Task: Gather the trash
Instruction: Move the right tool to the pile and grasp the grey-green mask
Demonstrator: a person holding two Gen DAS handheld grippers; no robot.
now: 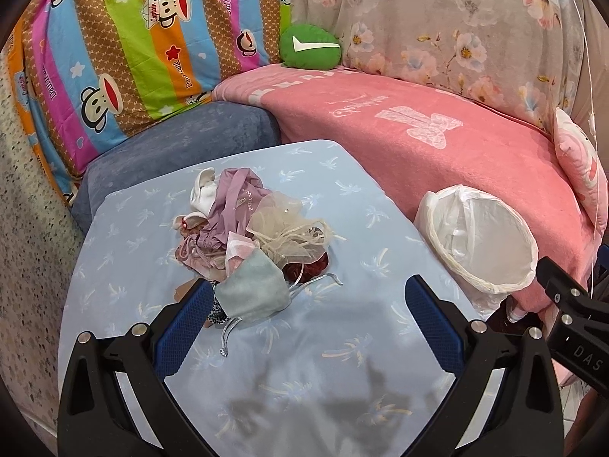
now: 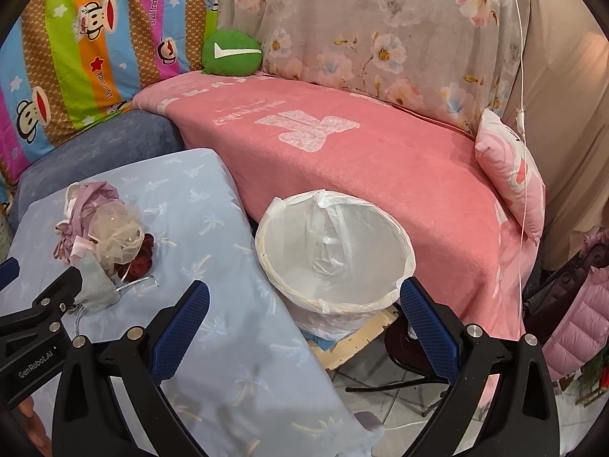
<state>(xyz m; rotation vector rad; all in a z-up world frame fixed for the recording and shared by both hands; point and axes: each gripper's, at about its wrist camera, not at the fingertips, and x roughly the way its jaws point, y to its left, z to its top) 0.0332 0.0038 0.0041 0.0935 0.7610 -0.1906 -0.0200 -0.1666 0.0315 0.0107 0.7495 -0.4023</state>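
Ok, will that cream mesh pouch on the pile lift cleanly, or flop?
The cream mesh pouch looks thin, crumpled and probably very light, so it will likely flop. Its drawstrings drape over the neighbouring scraps and may drag them along.

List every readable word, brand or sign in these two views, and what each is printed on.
"Captain" and "Paul frank": striped monkey sheet, repeated.
"GenRobot.AI": left tongs, seen from the right wrist.
"DAS": right tongs, cut off at the frame edge.
"PO...": purple bag in the trash pile, rest hidden.
White tick sign: green cushion.
Script on the pink blanket: upside down, unreadable.
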